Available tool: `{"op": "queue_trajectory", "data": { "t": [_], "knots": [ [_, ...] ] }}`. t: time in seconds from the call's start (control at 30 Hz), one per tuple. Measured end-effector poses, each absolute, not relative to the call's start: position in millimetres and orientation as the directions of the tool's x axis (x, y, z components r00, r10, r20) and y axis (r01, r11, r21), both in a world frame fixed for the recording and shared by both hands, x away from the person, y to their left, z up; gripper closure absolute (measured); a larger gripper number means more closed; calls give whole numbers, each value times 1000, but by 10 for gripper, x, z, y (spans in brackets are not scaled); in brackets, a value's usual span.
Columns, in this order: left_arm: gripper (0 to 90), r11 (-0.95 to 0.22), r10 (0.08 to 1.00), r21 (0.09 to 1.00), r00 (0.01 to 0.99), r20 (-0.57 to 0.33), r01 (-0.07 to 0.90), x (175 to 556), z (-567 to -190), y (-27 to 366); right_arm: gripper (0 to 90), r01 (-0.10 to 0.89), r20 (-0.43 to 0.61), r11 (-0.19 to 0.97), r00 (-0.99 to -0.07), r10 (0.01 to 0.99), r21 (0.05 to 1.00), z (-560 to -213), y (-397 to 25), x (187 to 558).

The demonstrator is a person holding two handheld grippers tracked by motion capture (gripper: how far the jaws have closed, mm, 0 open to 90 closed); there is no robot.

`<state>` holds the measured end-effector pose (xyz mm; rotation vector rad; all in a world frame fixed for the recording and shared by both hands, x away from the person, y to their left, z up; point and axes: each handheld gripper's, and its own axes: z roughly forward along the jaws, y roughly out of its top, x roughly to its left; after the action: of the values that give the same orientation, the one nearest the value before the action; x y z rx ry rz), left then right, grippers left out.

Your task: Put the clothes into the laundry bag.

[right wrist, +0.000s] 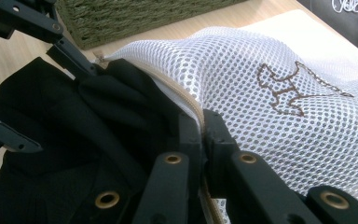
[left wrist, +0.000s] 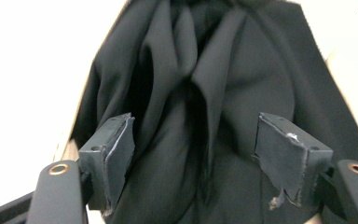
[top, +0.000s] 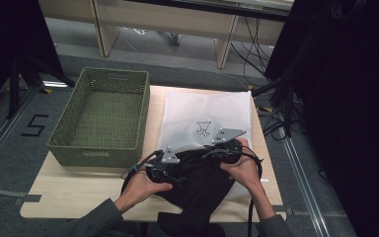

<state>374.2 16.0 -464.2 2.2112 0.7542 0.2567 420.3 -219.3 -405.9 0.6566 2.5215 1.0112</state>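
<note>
The right tool [right wrist: 204, 125] is pinched on the zipped rim of the white mesh laundry bag [right wrist: 279, 88], while the left tool [left wrist: 200, 154] is held spread over the crumpled black cloth garment [left wrist: 223, 93]. The garment is lodged partly in the bag's mouth on the pale wooden tabletop [top: 79, 190], beside a green woven basket [top: 103, 116].

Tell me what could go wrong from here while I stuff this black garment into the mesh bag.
The right gripper pinches only the zipper edge of the white mesh bag; a hard push may pull it free and close the mouth. The left gripper stands open around the black garment without gripping it, so the cloth could slide back out. Much of it hangs over the table edge, adding drag.
</note>
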Motion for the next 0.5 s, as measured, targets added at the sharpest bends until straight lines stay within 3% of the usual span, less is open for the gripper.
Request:
{"op": "queue_trajectory", "data": {
  "t": [0.3, 0.5],
  "knots": [
    [267, -536, 604, 714, 796, -47, 450, 3744, -4698, 257, 882, 289, -140, 638, -833, 535, 714, -4064, -2187, 4213],
    [200, -588, 563, 676, 825, -53, 444, 3578, -4758, 252, 882, 296, -138, 638, -831, 539, 711, -4063, -2180, 4228]
  ]
}}
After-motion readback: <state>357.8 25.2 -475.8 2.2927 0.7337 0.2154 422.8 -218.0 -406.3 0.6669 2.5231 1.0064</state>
